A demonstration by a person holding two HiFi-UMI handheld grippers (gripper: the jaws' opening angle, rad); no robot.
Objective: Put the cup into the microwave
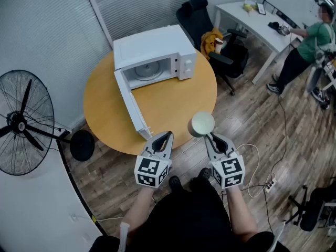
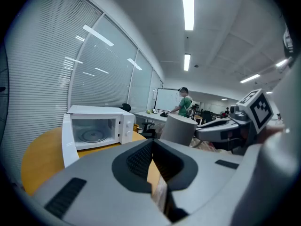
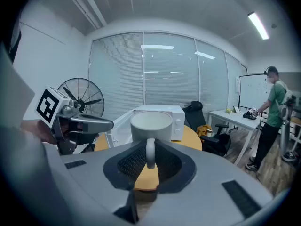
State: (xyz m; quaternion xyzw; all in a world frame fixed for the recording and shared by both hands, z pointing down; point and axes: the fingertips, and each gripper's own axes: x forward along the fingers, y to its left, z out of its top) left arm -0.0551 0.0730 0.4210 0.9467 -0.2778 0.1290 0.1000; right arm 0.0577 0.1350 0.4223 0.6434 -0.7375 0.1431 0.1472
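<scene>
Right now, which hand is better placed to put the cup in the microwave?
Right. The right hand-held gripper grips the cup by its handle, facing the open microwave; the left hand-held gripper is shut and empty.

Bright, even office light falls from ceiling strips (image 2: 187, 6), which blow out white and streak across the glass wall (image 2: 108, 79). Both gripper views bulge at the edges, with dark corners. The left hand-held gripper (image 2: 151, 145) and right hand-held gripper (image 3: 149, 147) look soft up close.
</scene>
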